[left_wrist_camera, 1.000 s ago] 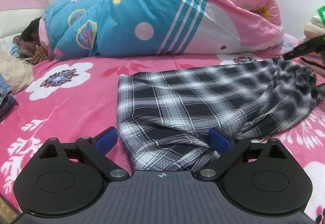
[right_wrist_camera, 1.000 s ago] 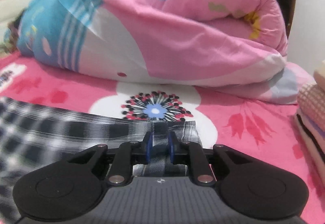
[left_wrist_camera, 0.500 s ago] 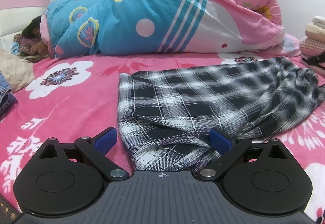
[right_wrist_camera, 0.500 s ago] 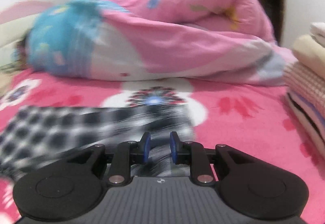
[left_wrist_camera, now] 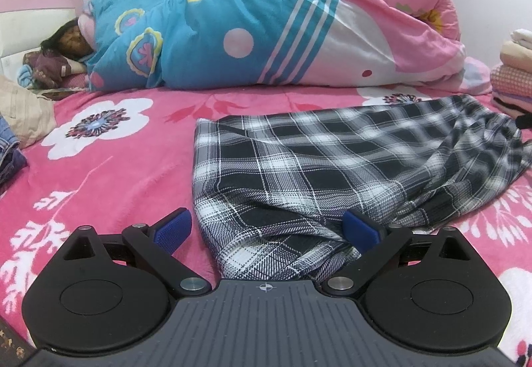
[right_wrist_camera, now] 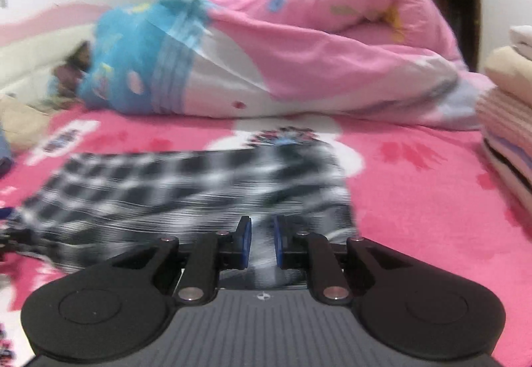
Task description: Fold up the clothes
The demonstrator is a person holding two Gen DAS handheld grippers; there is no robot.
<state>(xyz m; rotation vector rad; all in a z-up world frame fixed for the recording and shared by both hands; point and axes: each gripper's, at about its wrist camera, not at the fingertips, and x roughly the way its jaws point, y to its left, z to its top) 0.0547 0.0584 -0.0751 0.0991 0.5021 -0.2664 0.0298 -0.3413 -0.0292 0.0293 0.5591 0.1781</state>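
I see the plaid shirt [left_wrist_camera: 332,167] spread on the pink floral bed [left_wrist_camera: 109,174], its near hem bunched right in front of my left hand-held gripper [left_wrist_camera: 266,229]. That gripper's jaws stand wide; the blue pads [left_wrist_camera: 173,229] sit either side of the bunched hem, and the left one is clear of it. The right pad's tip sinks into a fold, so I cannot tell if it touches. The shirt's far right end is cut off by a dark shape at the frame edge, too little of it showing to identify.

The right view is motion-blurred. My right hand-held gripper [right_wrist_camera: 262,244] is narrow, jaws just having been closing, with a strip of plaid cloth running between the pads. They appear to pinch it, though blur hides the contact itself. From there the shirt [right_wrist_camera: 186,187] stretches away left, pattern smeared.

Behind it lies a rolled quilt [left_wrist_camera: 266,27], blue and pink. A person [left_wrist_camera: 71,39] lies at its left end, mostly covered. Folded stack [right_wrist_camera: 508,120] on the right, cut off by the frame. At the left edge, beige cloth [left_wrist_camera: 23,114] and some denim [left_wrist_camera: 8,144], both only partly seen.
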